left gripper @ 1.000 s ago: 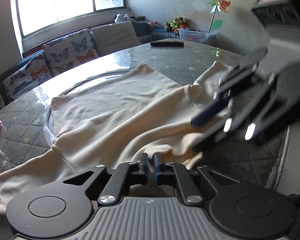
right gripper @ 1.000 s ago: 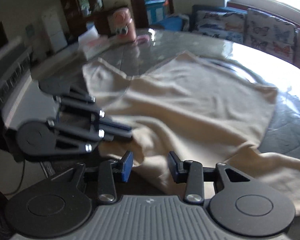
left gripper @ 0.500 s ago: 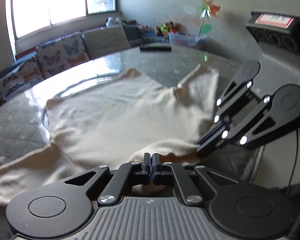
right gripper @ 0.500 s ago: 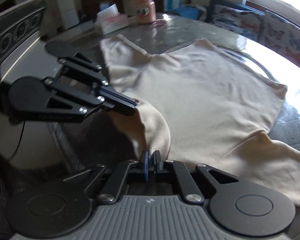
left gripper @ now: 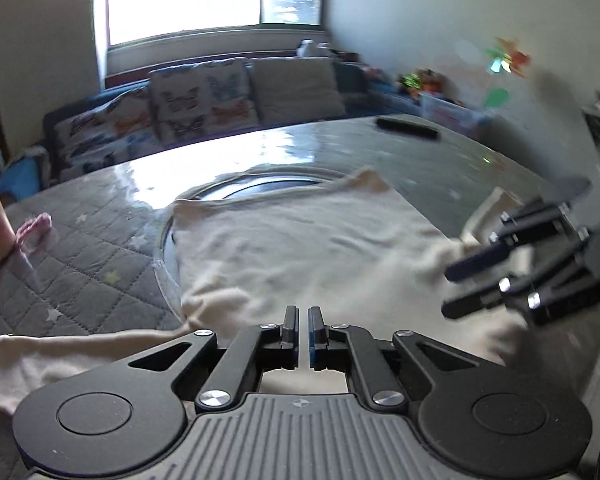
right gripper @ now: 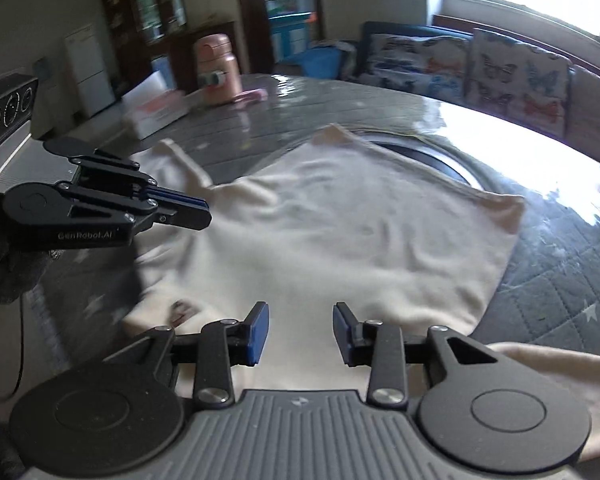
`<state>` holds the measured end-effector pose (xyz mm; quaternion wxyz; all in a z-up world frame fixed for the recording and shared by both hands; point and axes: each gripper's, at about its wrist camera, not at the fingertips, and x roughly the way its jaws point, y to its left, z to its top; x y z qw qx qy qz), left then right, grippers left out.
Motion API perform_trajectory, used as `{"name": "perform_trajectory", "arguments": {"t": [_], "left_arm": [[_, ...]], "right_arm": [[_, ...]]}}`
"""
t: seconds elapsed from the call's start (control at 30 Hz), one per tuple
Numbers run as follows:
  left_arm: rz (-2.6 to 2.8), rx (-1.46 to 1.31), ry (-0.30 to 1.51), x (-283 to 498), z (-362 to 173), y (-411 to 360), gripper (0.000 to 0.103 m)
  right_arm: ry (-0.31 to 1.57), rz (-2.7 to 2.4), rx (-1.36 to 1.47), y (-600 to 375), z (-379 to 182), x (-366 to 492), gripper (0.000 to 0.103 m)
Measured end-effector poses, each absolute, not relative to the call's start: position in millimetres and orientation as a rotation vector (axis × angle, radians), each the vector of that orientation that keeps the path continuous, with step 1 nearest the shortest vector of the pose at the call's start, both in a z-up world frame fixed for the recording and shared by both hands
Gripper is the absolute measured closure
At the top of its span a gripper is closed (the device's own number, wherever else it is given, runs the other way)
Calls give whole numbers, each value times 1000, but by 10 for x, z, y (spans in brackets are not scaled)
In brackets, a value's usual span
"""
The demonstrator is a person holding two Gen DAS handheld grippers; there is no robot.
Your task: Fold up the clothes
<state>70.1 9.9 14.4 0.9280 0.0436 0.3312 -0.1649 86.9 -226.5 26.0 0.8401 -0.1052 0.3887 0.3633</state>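
Note:
A cream long-sleeved top (left gripper: 300, 248) lies spread on the round table, also in the right wrist view (right gripper: 340, 232). One sleeve (left gripper: 60, 352) trails to the left. My left gripper (left gripper: 303, 332) hovers over the near edge of the top with its jaws a narrow gap apart and nothing between them; it shows from the side in the right wrist view (right gripper: 188, 212). My right gripper (right gripper: 300, 332) is open and empty above the cloth, and shows at the right of the left wrist view (left gripper: 472, 280).
The table (left gripper: 100, 256) has a grey quilted cover and a glass turntable (right gripper: 440, 160). A pink bottle (right gripper: 216, 72) and a box (right gripper: 156, 112) stand at its far side. A black remote (left gripper: 406, 127) lies near the back edge. A cushioned bench (left gripper: 204, 104) runs under the window.
Both grippers held the top's near edge half a second ago. Now both have let go; the right has opened wide and the cloth has dropped flatter onto the table.

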Motion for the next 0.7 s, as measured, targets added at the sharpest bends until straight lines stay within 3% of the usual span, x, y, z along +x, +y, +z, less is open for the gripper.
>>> {"name": "perform_trajectory", "arguments": {"t": [0.33, 0.7], "left_arm": [[-163, -4, 768, 1082, -179, 406, 97], [-173, -1, 733, 1181, -65, 390, 96]], "right_arm": [[872, 702, -194, -2344, -18, 1110, 63], [840, 682, -178, -2395, 103, 1355, 60]]}}
